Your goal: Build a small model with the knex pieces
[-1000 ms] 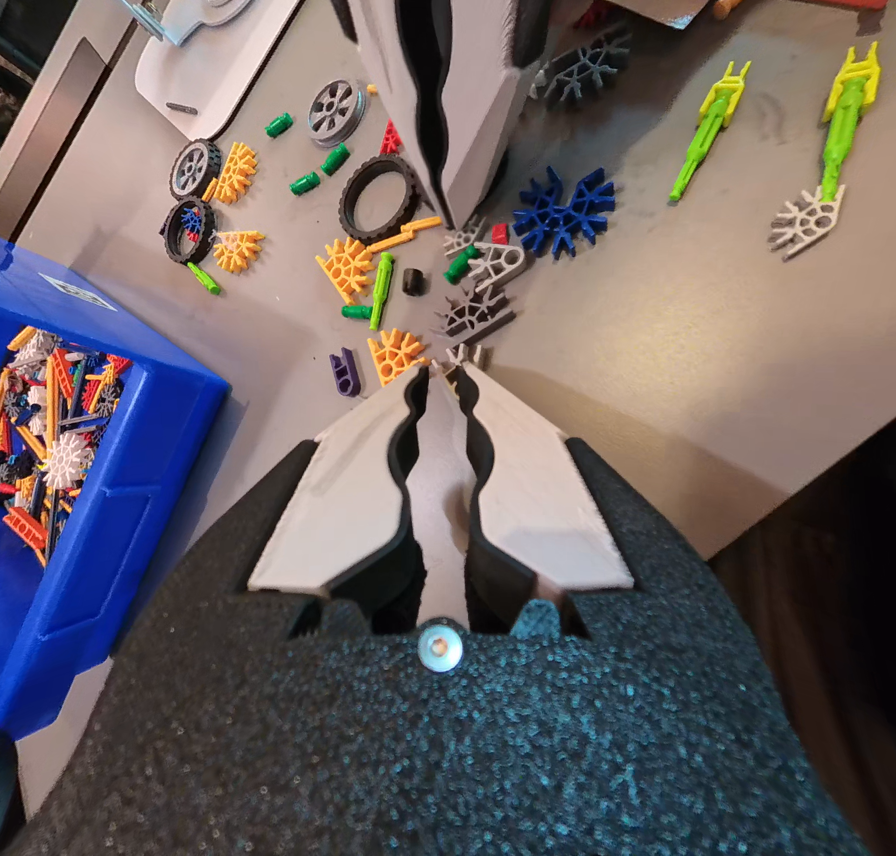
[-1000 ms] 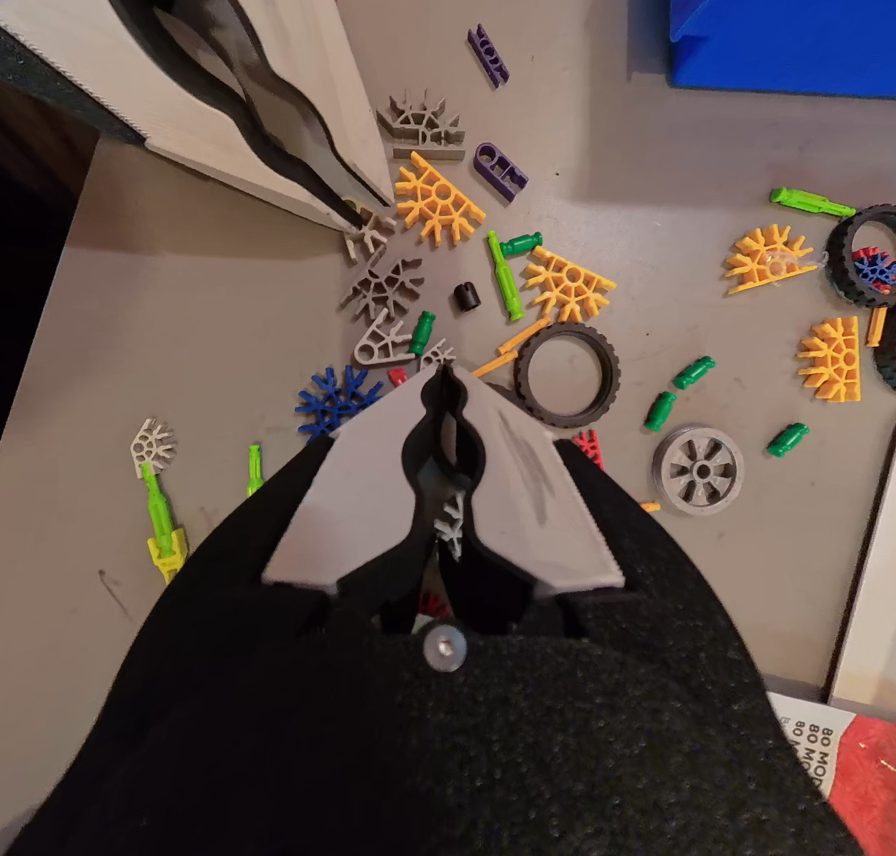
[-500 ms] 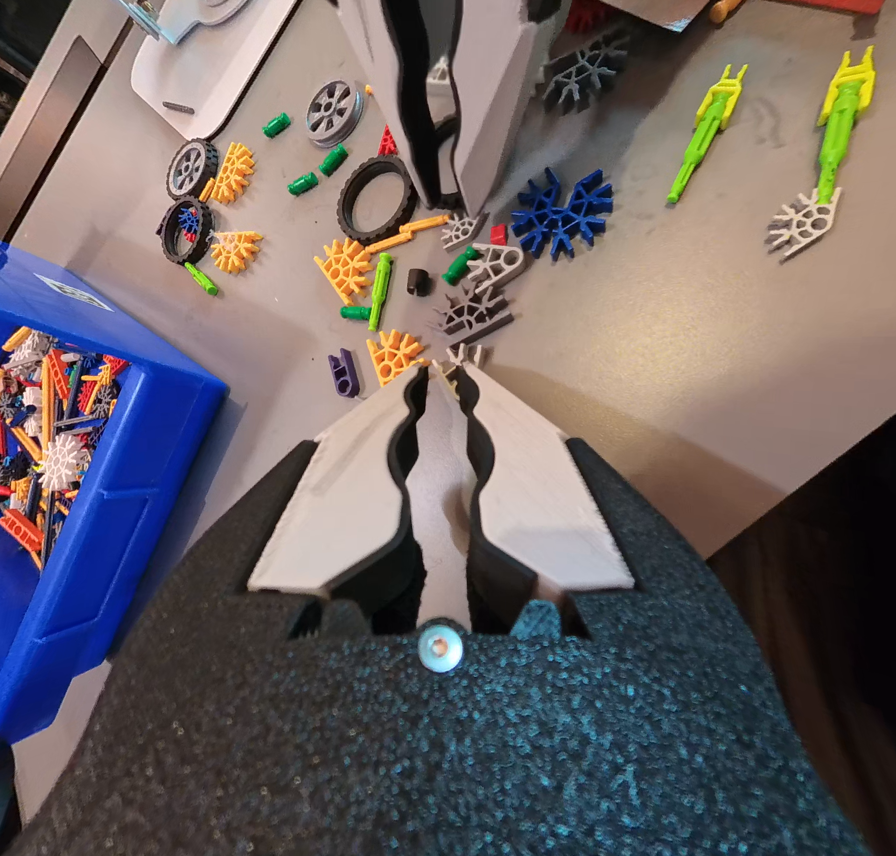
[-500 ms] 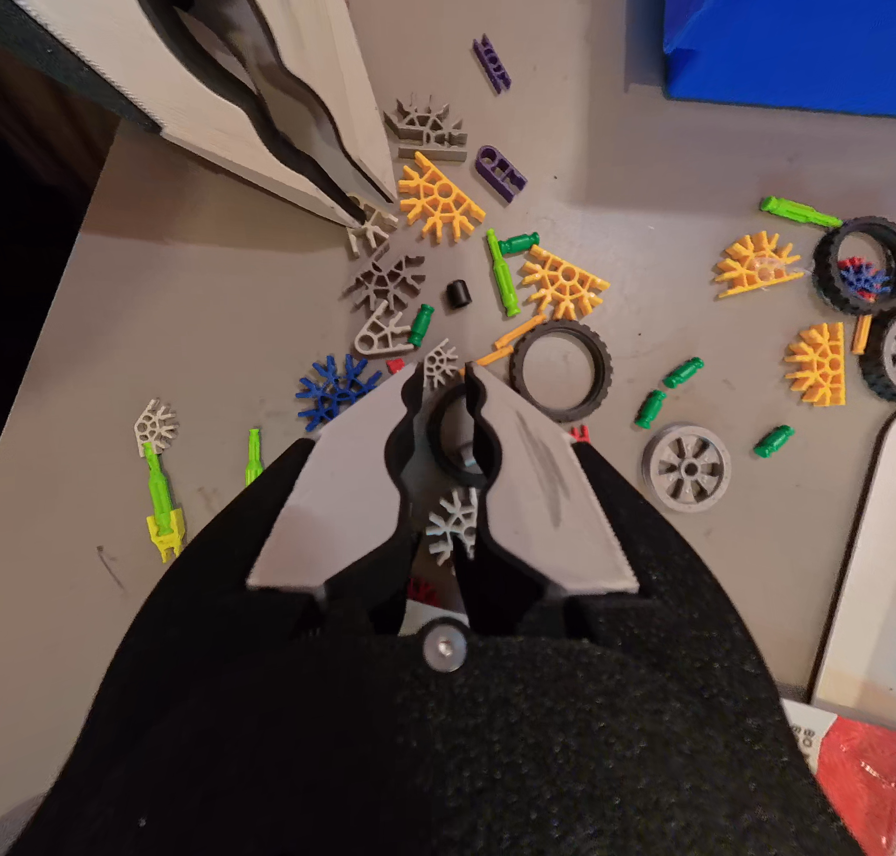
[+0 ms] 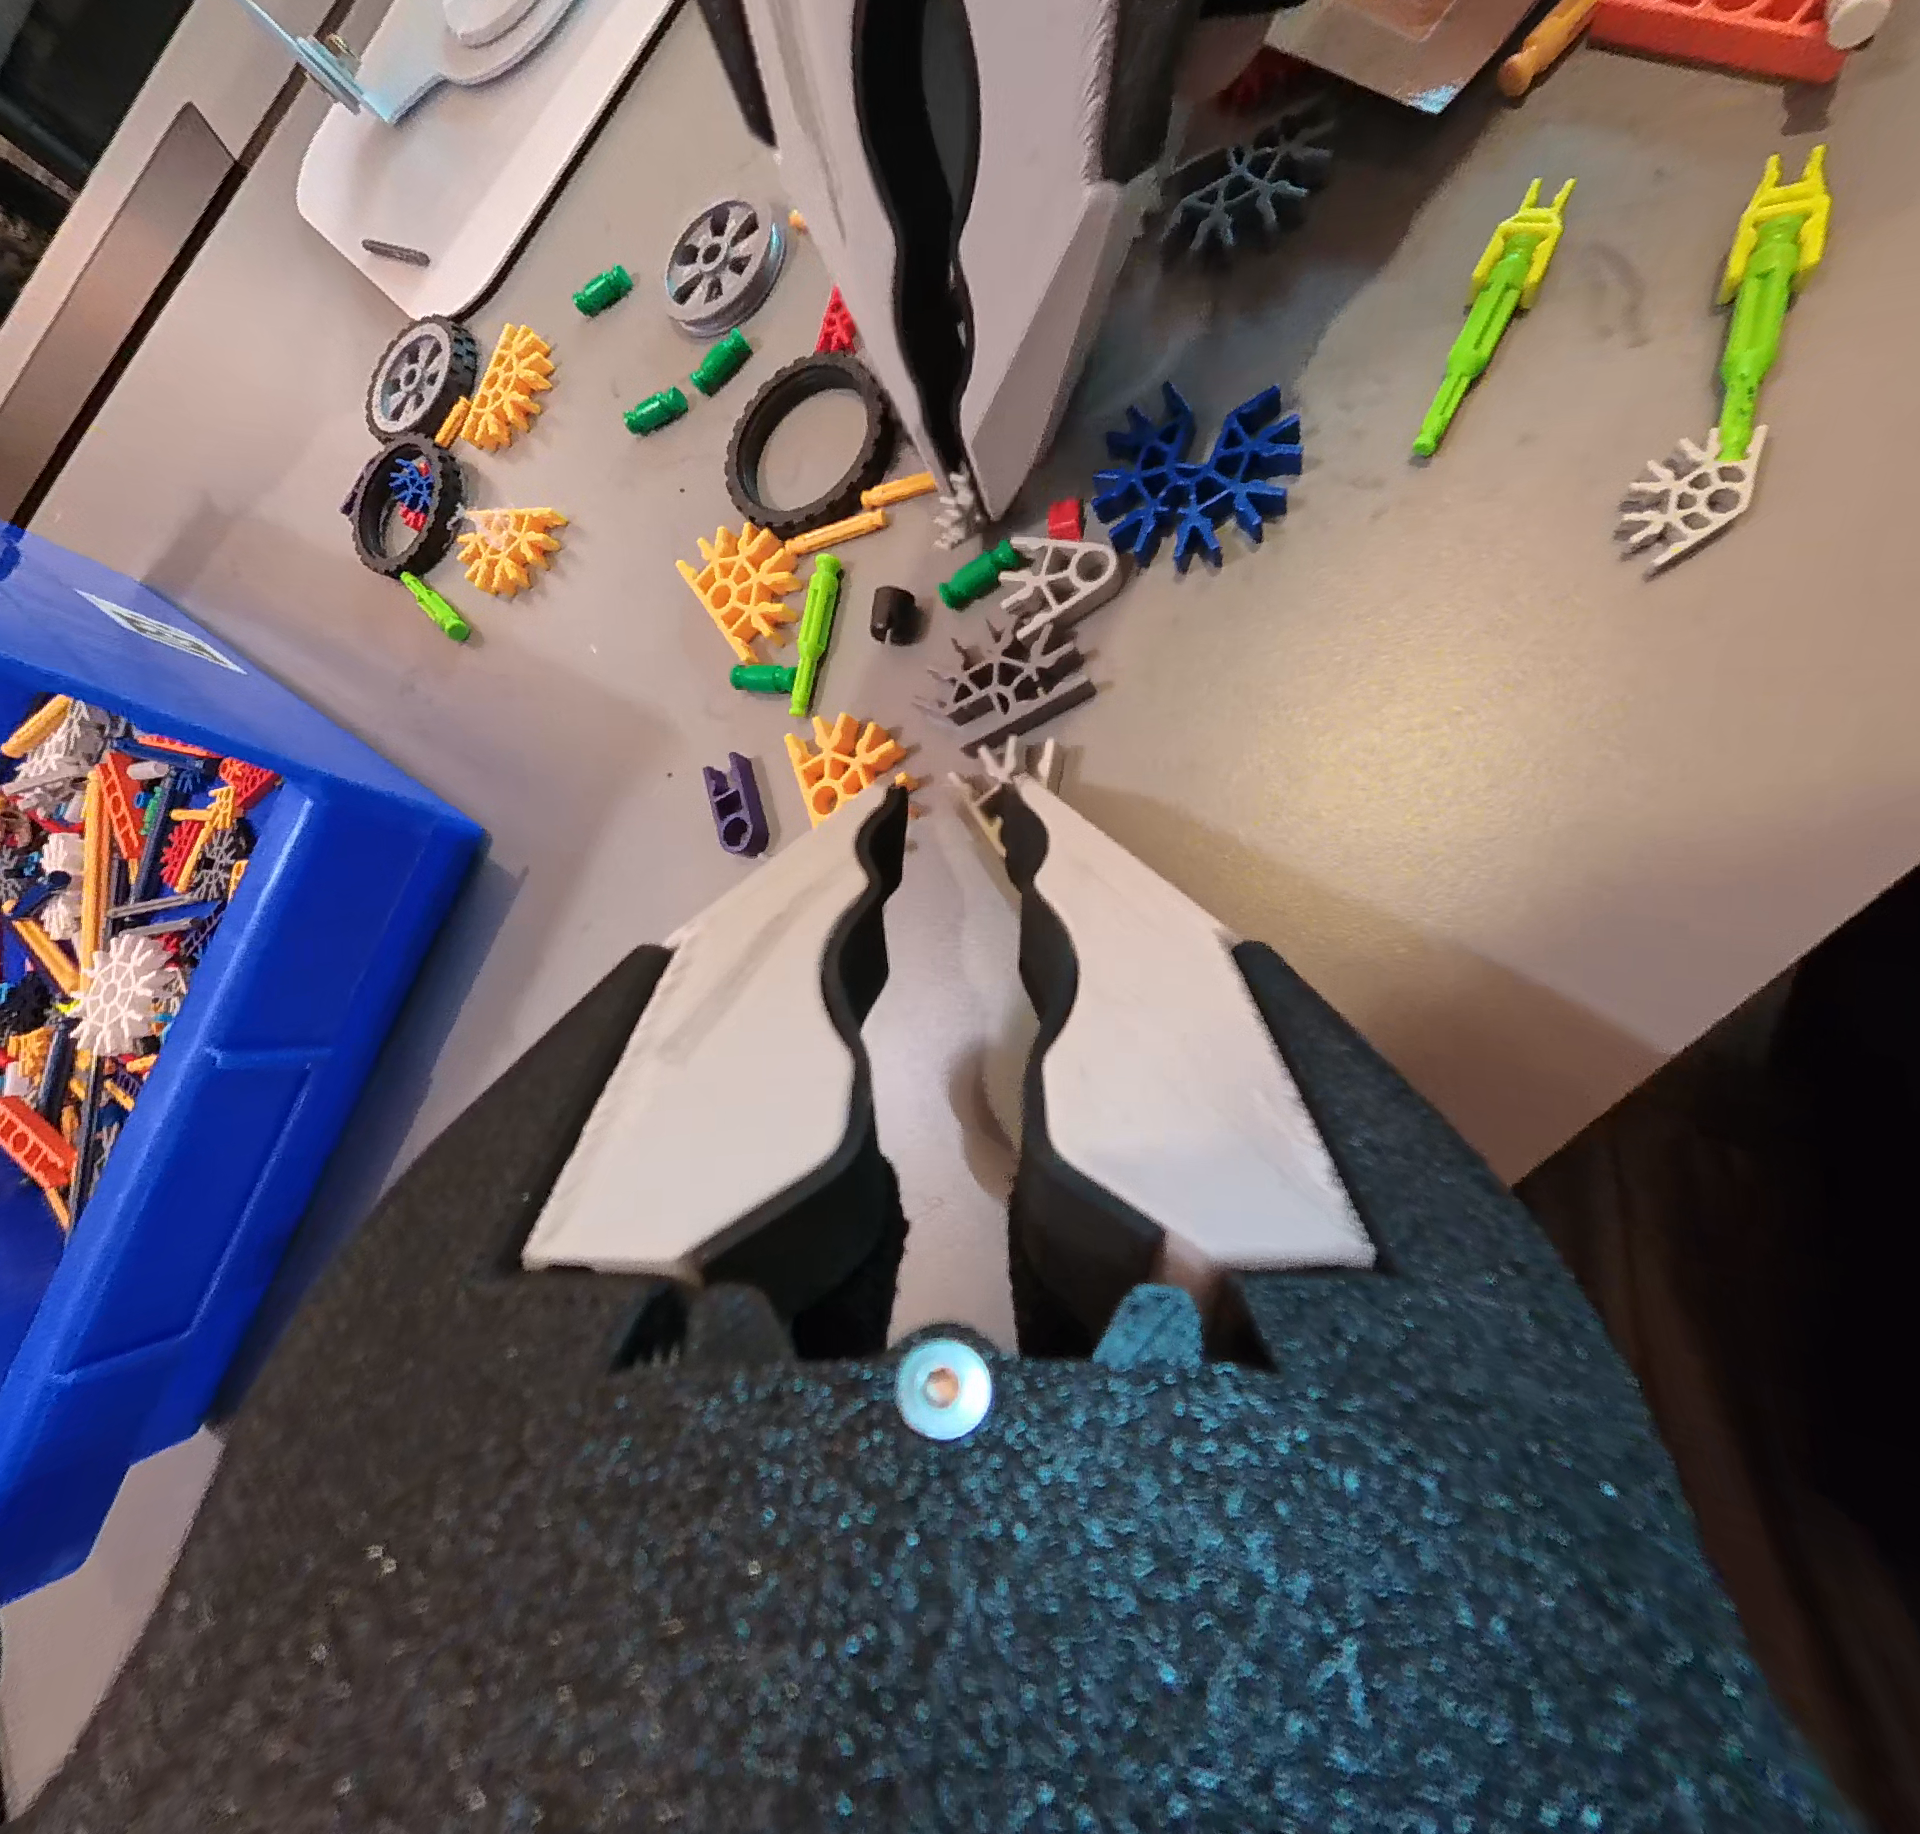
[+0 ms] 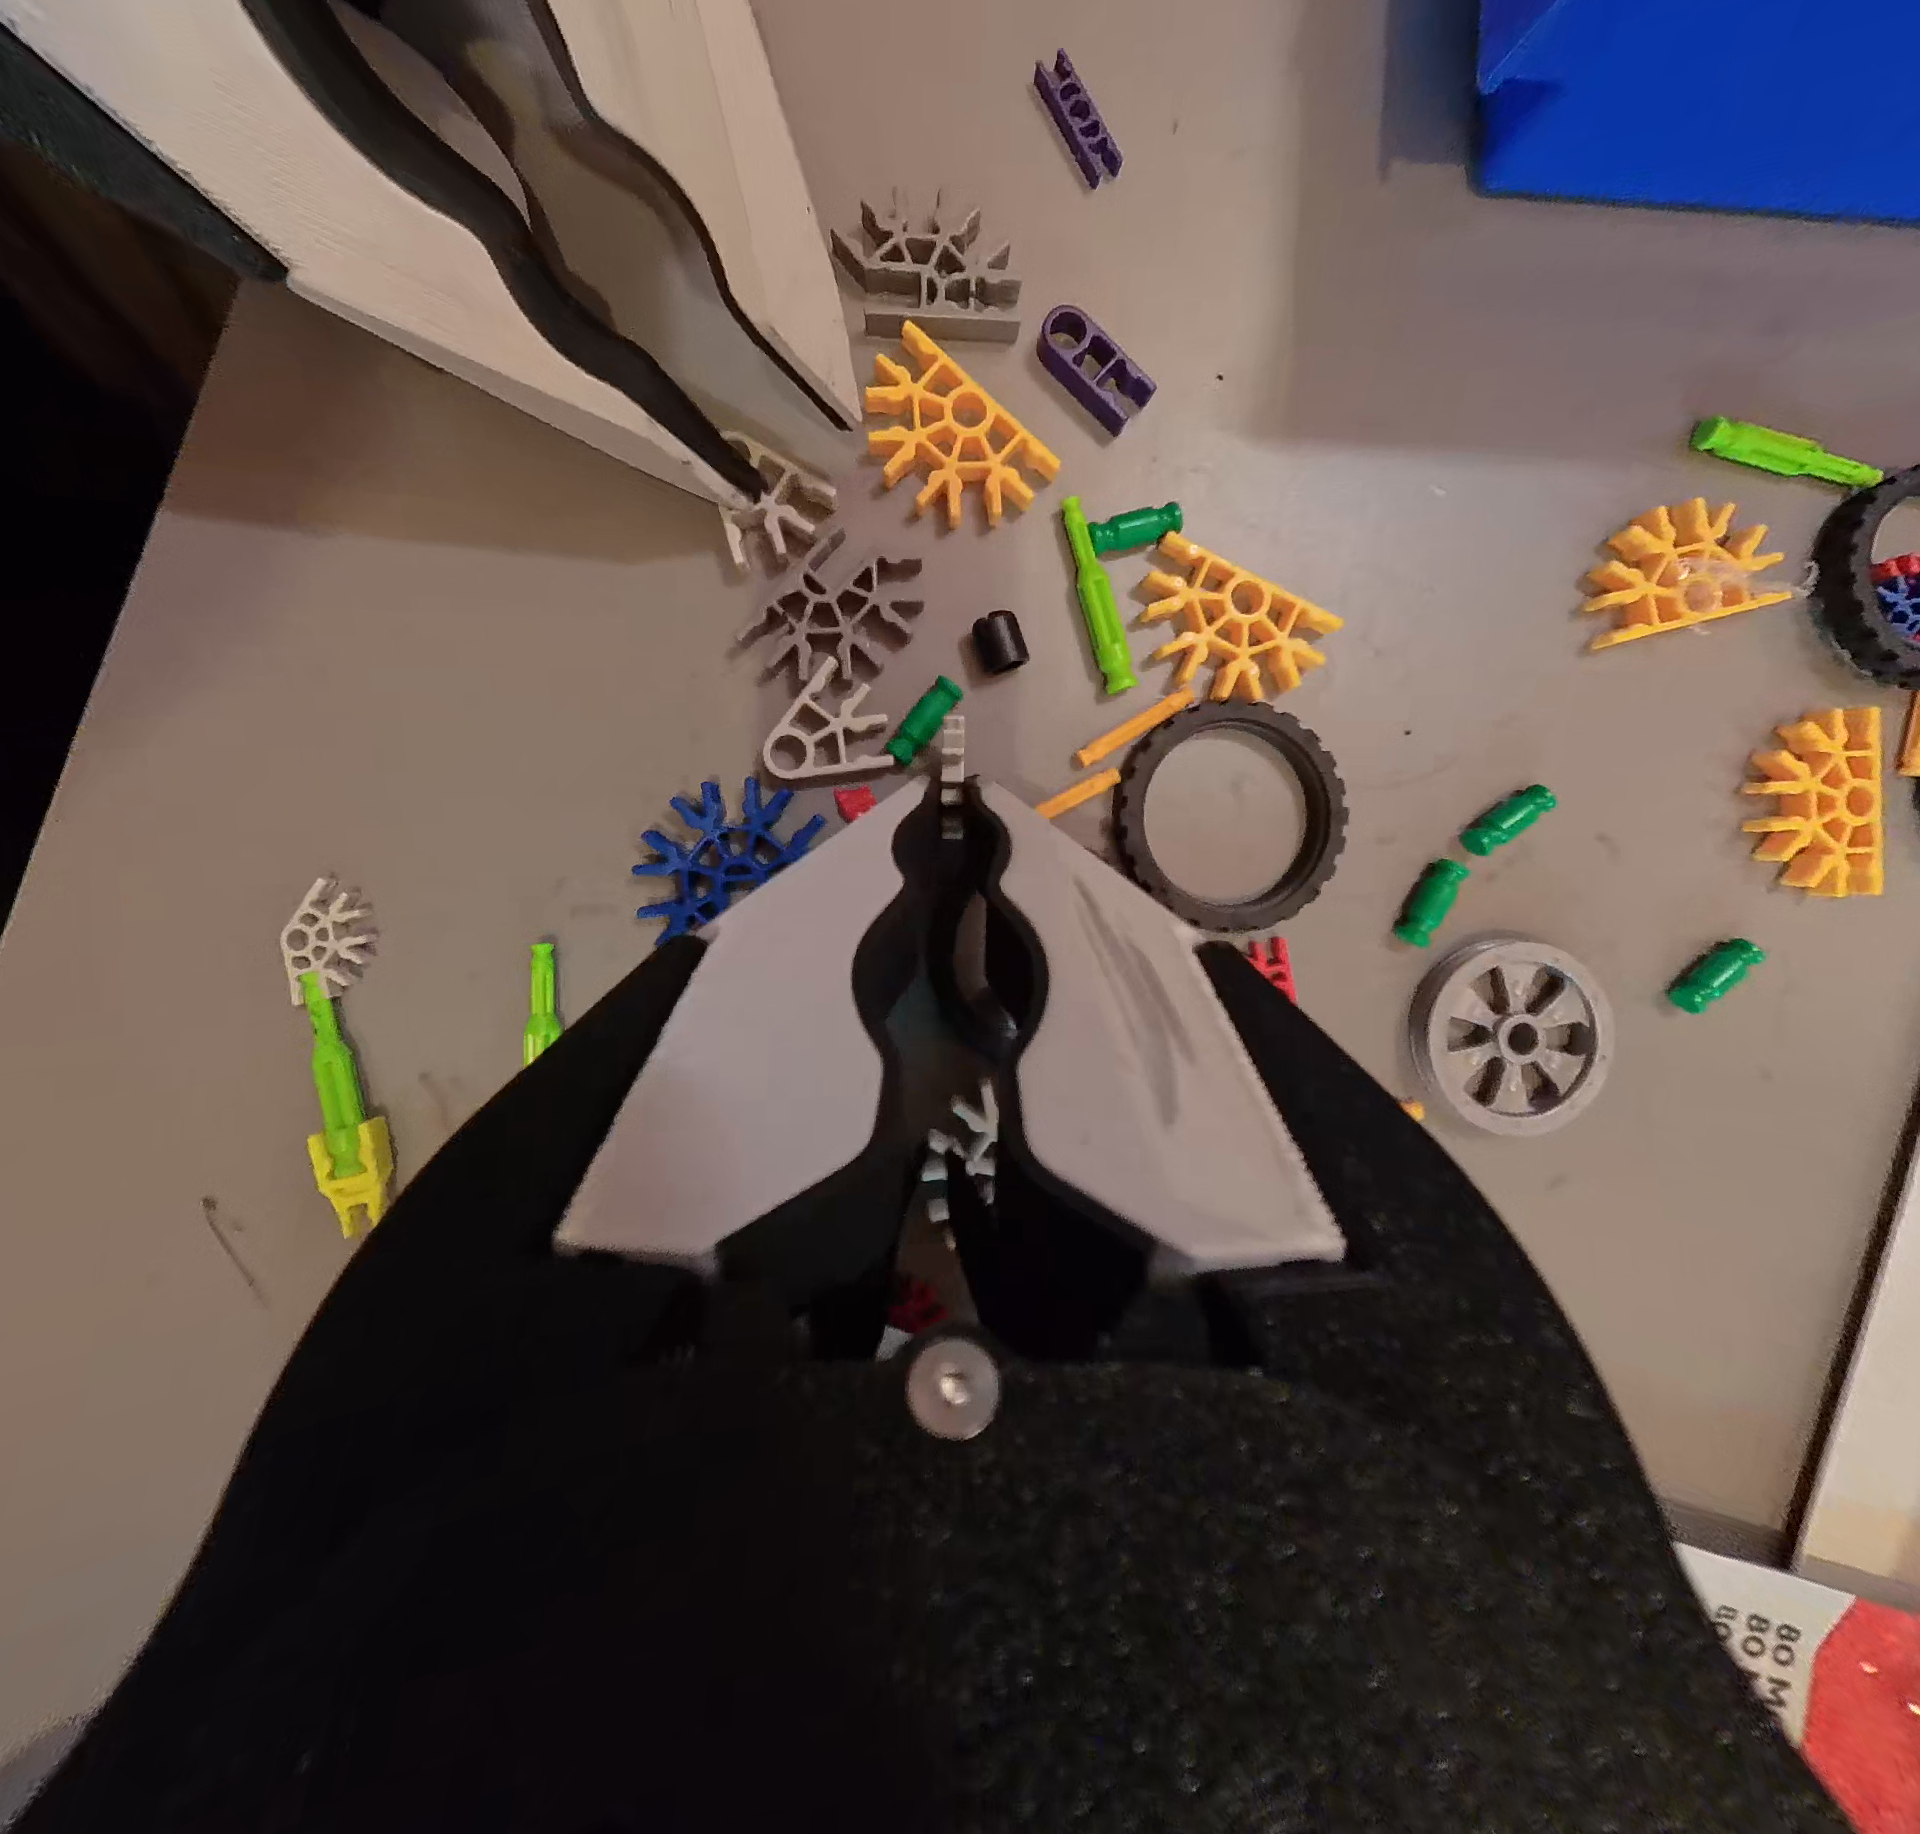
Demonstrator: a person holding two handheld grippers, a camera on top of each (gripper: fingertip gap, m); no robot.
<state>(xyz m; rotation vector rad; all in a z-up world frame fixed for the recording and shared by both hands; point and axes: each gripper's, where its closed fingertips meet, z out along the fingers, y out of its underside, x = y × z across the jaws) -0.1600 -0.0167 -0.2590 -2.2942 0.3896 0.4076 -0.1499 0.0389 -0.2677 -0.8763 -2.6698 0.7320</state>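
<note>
The right gripper [image 6: 954,797] has its jaws pinched together on a small pale-grey plastic snowflake connector [image 6: 953,745], just beside the black ribbed rubber tyre ring [image 6: 1229,814]. The left gripper [image 5: 954,797] stands slightly parted, holding nothing, tips at a grey fan-shaped connector [image 5: 1013,764] farther from that ring. The blue plastic bin [image 5: 260,963] carries a small white label, unreadable.

Left wrist view: low over the desk [image 5: 1351,745] near its edge, facing inward along its own fingers. Right wrist view: opposite heading, close above the desk. Shared: the scattered toy parts mid-desk, including the black tyre ring [image 5: 810,439] [image 6: 1231,813], each view also catching the other gripper.
</note>
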